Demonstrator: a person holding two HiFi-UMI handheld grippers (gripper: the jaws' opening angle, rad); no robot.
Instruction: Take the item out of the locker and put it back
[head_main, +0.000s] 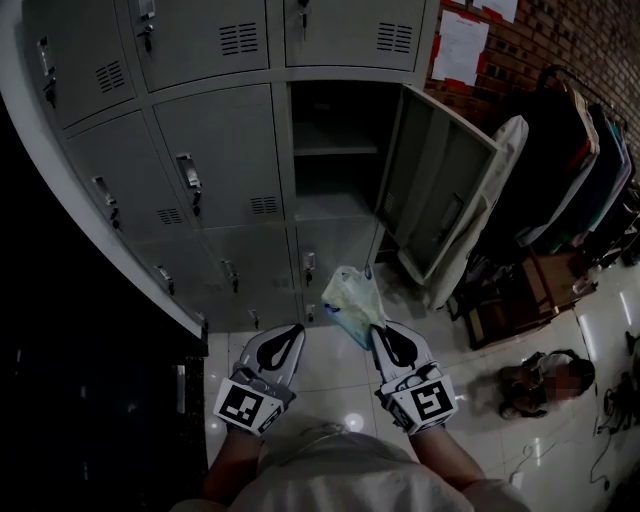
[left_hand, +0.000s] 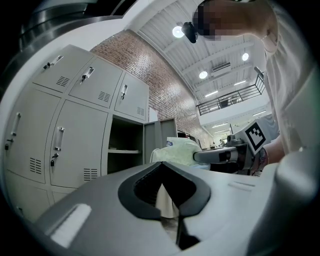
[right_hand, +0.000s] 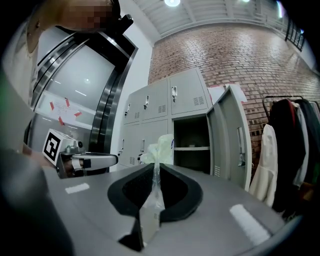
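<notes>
A pale green-white plastic bag (head_main: 352, 303) hangs in front of the lockers, below the open compartment. My right gripper (head_main: 379, 332) is shut on the bag's clear upper film (right_hand: 153, 192), and the bag's bulk (right_hand: 161, 146) bulges beyond the jaw tips. The left gripper (head_main: 296, 330) is level with it on the left, shut with nothing between its jaws and apart from the bag. From the left gripper view, the bag (left_hand: 177, 151) sits at the end of the right gripper (left_hand: 220, 156). The open locker (head_main: 335, 160) shows a bare shelf; its door (head_main: 430, 190) swings out to the right.
Closed grey lockers (head_main: 215, 160) fill the left and top. A white coat (head_main: 495, 190) hangs by the open door, beside a rack of dark clothes (head_main: 585, 170). A wooden stand (head_main: 520, 305) and a dark bag (head_main: 540, 380) sit on the tiled floor at right.
</notes>
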